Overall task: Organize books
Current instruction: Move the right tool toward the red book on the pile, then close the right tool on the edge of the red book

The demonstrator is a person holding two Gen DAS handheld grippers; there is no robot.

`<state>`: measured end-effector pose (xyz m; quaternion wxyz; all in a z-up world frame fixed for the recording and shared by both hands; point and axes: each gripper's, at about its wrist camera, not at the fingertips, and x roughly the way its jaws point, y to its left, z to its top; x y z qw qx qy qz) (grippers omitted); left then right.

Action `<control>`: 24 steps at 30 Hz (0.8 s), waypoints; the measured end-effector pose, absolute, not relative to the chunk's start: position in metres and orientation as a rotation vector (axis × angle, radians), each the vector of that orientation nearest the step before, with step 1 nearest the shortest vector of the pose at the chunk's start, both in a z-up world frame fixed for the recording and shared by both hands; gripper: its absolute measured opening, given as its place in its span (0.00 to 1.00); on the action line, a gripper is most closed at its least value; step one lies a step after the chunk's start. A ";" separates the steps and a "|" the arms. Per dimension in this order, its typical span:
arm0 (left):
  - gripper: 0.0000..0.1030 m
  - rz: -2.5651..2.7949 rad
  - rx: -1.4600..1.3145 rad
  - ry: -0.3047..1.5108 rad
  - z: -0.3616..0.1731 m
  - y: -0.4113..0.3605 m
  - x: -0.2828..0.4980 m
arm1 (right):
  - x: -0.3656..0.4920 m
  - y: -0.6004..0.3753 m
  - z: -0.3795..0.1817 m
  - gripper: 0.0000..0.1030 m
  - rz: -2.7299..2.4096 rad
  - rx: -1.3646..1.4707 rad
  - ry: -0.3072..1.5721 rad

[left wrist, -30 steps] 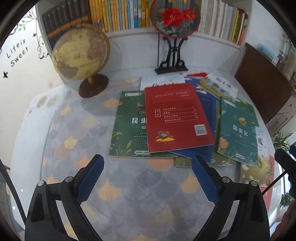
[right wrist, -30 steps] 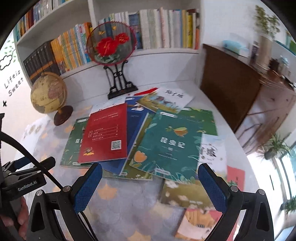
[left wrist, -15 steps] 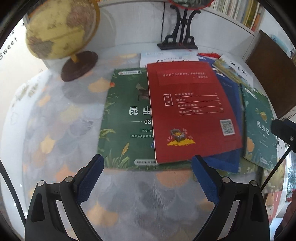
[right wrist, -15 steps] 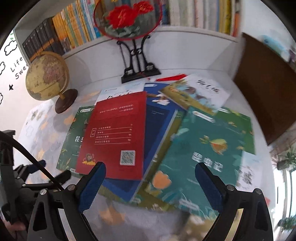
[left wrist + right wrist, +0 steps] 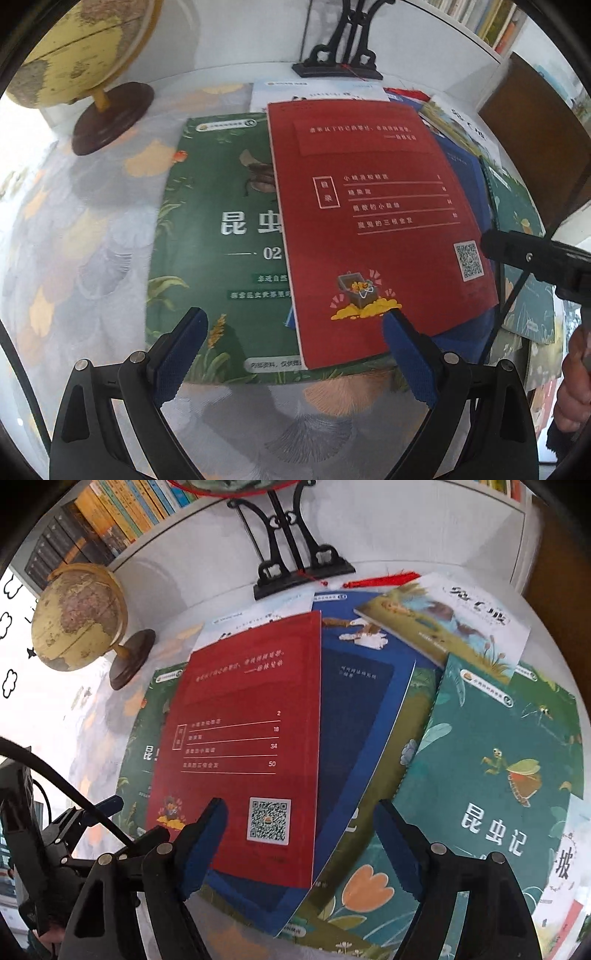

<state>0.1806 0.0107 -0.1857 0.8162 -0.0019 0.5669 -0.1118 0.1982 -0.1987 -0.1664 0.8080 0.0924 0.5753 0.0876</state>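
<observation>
Left wrist view: left claw [image 5: 295, 325] spread wide, nothing between its blue pads, hanging low over the near edge of the book pile. Left pad [image 5: 177, 354] sits over the bottom of the green book [image 5: 214, 229], right pad over the bottom of the red book [image 5: 369, 229]; contact with either cannot be told.

Red book lies on top, centre of frame, back cover up with a QR code at lower right, overlapping the right part of the green book. A blue book [image 5: 465, 173] pokes out under its right edge. A white book [image 5: 317, 92] shows above the red one, near the black stand [image 5: 340, 62] at top centre. Globe [image 5: 74, 48] at upper left, its round base on the worktop [image 5: 74, 258], which carries a leaf-pattern cloth. Part of the right claw and a hand [image 5: 572, 391] come in at the right edge.

Right wrist view: right claw [image 5: 299, 834] also spread, jaws have just been closing in somewhat, still nothing pinched. Below the gap lie the lower right corner of the red book [image 5: 251, 731] and the blue book [image 5: 354, 716]. A teal book [image 5: 491, 760] fills the right of frame, an olive-green book [image 5: 413, 716] lies between blue and teal, and a light picture book [image 5: 447, 620] lies at upper right over the teal one. Globe [image 5: 77, 616] upper left, shelf books [image 5: 110, 520] behind it, stand [image 5: 295, 557] top centre, red tassel [image 5: 380, 579] beside it. Left claw [image 5: 107, 808] at lower left edge.
</observation>
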 end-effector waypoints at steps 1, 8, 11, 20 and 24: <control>0.93 -0.244 -0.005 1.213 -0.187 0.010 0.181 | 0.200 -0.198 -0.168 0.76 0.192 0.199 1.233; 0.93 -0.268 -0.024 1.219 -0.191 0.013 0.180 | 0.206 -0.190 -0.173 0.59 0.205 0.179 1.250; 0.93 -0.270 -0.047 1.221 -0.190 0.014 0.180 | 0.207 -0.188 -0.172 0.59 0.214 0.170 1.248; 0.93 -0.274 -0.028 1.212 -0.192 0.009 0.176 | 0.207 -0.184 -0.172 0.59 0.208 0.167 1.250; 0.93 -0.293 -0.030 1.210 -0.193 0.008 0.174 | 0.212 -0.176 -0.175 0.63 0.238 0.155 1.256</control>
